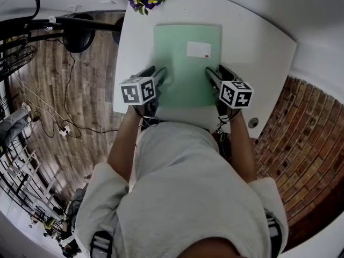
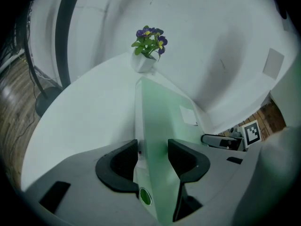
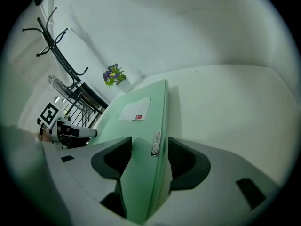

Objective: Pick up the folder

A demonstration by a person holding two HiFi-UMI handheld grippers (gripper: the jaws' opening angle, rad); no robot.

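Folder point(image 1: 185, 69) is straddled by left gripper point(image 1: 160, 75) and right gripper point(image 1: 213, 75), both open (nothing pinched), so it could be left behind if raised unclosed.

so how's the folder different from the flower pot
The folder is large, flat, pale green; the flower pot is small, upright, white with purple flowers. The folder's side edges sit between the open fingers of the left gripper and right gripper; the flower pot stands untouched at the far edge. Both are on the table.
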